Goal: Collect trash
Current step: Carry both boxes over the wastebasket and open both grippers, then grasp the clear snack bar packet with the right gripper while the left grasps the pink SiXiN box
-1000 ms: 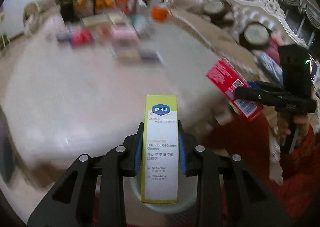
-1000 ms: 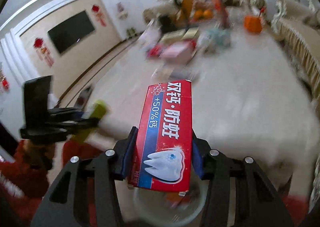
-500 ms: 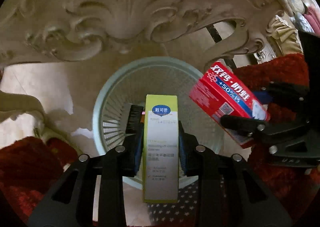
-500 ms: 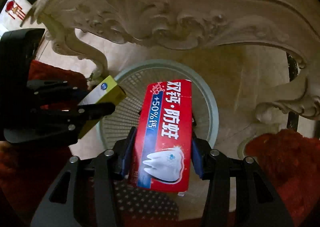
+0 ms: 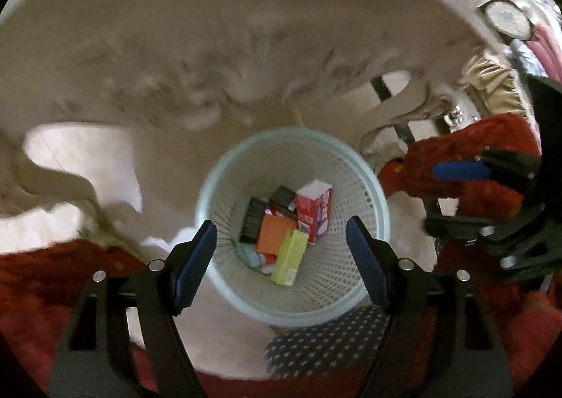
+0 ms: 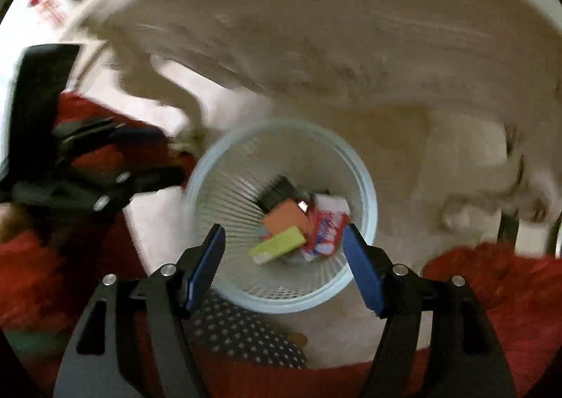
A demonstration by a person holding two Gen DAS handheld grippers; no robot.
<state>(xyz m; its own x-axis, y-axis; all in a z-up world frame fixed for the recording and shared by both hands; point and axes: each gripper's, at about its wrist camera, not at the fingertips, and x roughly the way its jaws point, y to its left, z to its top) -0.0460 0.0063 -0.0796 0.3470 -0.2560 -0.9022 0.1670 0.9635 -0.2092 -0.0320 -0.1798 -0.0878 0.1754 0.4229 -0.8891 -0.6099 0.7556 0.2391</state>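
A pale green mesh trash basket (image 5: 376, 219) stands on the floor under the table edge; it also shows in the right wrist view (image 6: 365, 183). Inside lie the yellow-green cleanser box (image 5: 289, 257), the red toothpaste box (image 5: 314, 210), an orange box (image 5: 274, 238) and black items. The same boxes show in the right wrist view: yellow-green (image 6: 277, 245), red (image 6: 326, 226). My left gripper (image 5: 281, 254) is open and empty above the basket. My right gripper (image 6: 282, 257) is open and empty above it too, and shows at the right of the left wrist view (image 5: 484, 197).
The carved cream table apron (image 5: 210, 74) hangs over the basket. Red fleece clothing (image 5: 467, 166) flanks the basket on both sides. A dark star-patterned slipper (image 5: 323, 345) is at the basket's near rim. Ornate chairs (image 5: 505, 15) stand at the far right.
Both grippers opened and let go. The yellow-green box and the red toothpaste box dropped into the basket. Both cameras pulled back and up from the basket.
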